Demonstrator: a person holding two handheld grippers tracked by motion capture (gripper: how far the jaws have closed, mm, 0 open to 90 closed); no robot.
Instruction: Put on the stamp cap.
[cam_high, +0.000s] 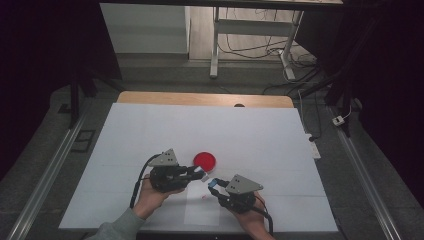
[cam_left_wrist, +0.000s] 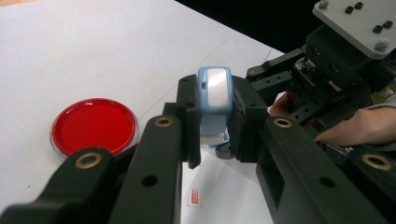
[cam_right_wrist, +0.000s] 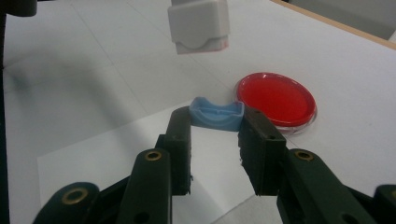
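My left gripper (cam_left_wrist: 214, 122) is shut on a small stamp (cam_left_wrist: 215, 91) with a light blue body and a white face, held above the table. In the right gripper view the stamp (cam_right_wrist: 198, 23) hangs at the top, its underside showing. My right gripper (cam_right_wrist: 215, 125) is shut on a light blue cap (cam_right_wrist: 215, 114), which sits between its fingertips just above the paper. A round red dish (cam_high: 205, 160) lies flat on the white table, just beyond both grippers. In the high view the left gripper (cam_high: 200, 174) and right gripper (cam_high: 214, 184) point at each other, tips a short way apart.
A white sheet of paper (cam_high: 202, 210) lies under the grippers and carries a small red stamped mark (cam_left_wrist: 194, 198). The white table cover (cam_high: 150, 130) stretches far to the left, right and back. A desk frame and cables (cam_high: 260, 45) stand on the floor beyond.
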